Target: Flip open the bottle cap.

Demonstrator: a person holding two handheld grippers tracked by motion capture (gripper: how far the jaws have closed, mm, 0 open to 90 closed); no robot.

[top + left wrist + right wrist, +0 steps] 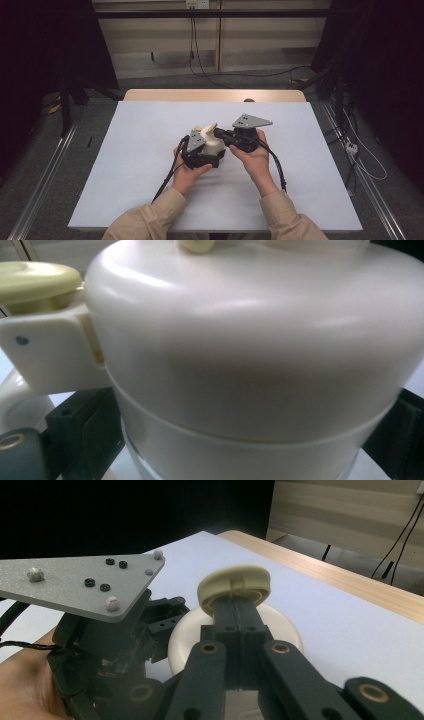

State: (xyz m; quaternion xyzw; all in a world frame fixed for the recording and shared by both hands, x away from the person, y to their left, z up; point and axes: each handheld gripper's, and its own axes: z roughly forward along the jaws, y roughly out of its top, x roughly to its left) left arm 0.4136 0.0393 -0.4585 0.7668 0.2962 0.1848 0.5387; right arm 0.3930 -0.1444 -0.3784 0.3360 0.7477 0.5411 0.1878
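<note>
White table (125,165) bare — both grippers (202,150) (220,134) crowd the kettle (216,146).

Left claw (212,152) clamped wide; right claw (235,611) pinched shut, both hand-held.

A white pot (260,355) stands very close, its rounded upper part glossy with soft highlights. A seam runs round it low down, and below that the body narrows a little. On the left a white hinge bracket (47,352) juts from the pot, with a small dark screw near its outer end, and a pale yellow knob (35,282) sits on top of it. Beneath the bracket a white handle (12,397) curves downward. The black jaws stand at either side of the pot's lower body, pressed against it, one at the bottom left and one at the right edge
</note>
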